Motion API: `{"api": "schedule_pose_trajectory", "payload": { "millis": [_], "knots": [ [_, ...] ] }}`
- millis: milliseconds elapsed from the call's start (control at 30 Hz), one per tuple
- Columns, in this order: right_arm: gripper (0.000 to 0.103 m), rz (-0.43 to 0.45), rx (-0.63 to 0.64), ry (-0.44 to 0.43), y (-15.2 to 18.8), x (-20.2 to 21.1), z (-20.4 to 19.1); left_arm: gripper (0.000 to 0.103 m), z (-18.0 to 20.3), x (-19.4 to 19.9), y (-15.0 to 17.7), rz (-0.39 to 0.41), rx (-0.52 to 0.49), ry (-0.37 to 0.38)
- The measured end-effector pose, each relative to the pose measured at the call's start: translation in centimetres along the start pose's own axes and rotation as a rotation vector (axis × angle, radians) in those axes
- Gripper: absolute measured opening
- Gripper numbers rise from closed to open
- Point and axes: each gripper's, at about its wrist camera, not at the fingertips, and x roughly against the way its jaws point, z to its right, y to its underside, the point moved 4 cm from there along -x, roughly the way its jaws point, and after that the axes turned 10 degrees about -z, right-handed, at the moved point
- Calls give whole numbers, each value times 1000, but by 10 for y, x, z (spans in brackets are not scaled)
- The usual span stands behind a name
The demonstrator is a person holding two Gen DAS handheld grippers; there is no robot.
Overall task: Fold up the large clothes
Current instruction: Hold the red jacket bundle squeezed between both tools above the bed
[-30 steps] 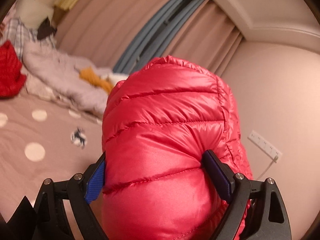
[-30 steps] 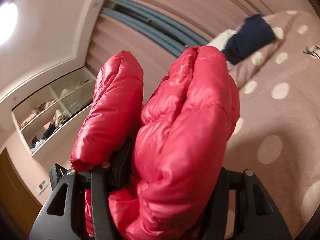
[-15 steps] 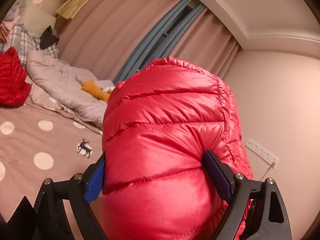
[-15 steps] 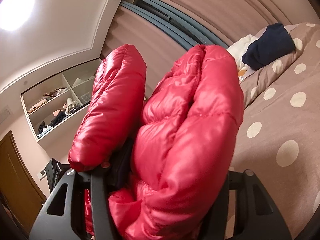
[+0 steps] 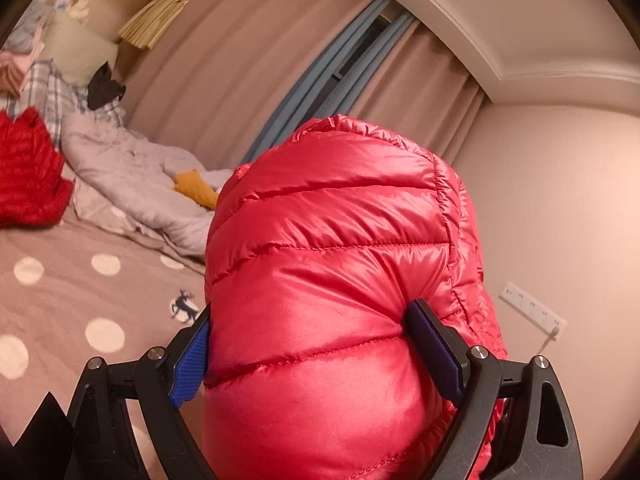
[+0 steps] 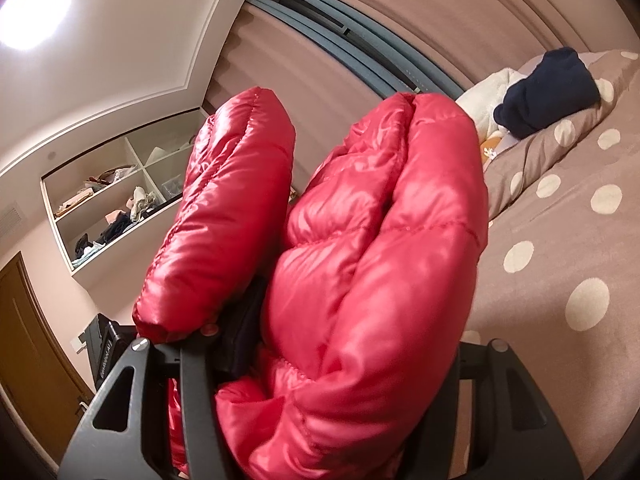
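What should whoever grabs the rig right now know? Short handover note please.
Left gripper: shut on a thick bunch of the red puffer jacket, jaws wide, blue pads pressed into it.
Right gripper: shut on another bunch of the same jacket, with one loose puffy part flopped over its left finger.
Where things are: the jacket is held up in the air above the dotted bedspread, not laid out. A second red garment and a grey quilt lie further back on the bed.
Done: jacket picked up with both grippers.
Left: lay it flat on the bedspread and make the folds; no finished fold shows yet.
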Motion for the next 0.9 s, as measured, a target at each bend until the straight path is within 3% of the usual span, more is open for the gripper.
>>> {"api": "schedule_pose_trajectory", "payload": {
  "millis": [300, 533, 667, 767, 833, 900],
  "knots": [
    [56, 22, -6, -37, -12, -13, 11, 90, 6, -11, -12, 8, -77, -44],
    [57, 4, -44, -54, -10, -32, 33, 90, -15, -33, -9, -18, -44, -79],
    [57, -33, -11, 10, -8, -47, 44, 90, -29, -52, -7, -28, -51, -92],
    [57, -18, 10, 93, -6, -57, 59, 90, -52, -78, -1, -55, -3, -82],
    [56, -9, 49, 220, -3, -69, 69, 90, -73, -105, 11, -98, 34, -124],
    [56, -16, 94, 359, 2, -84, 82, 90, -94, -135, 26, -181, 45, -212]
  ]
}}
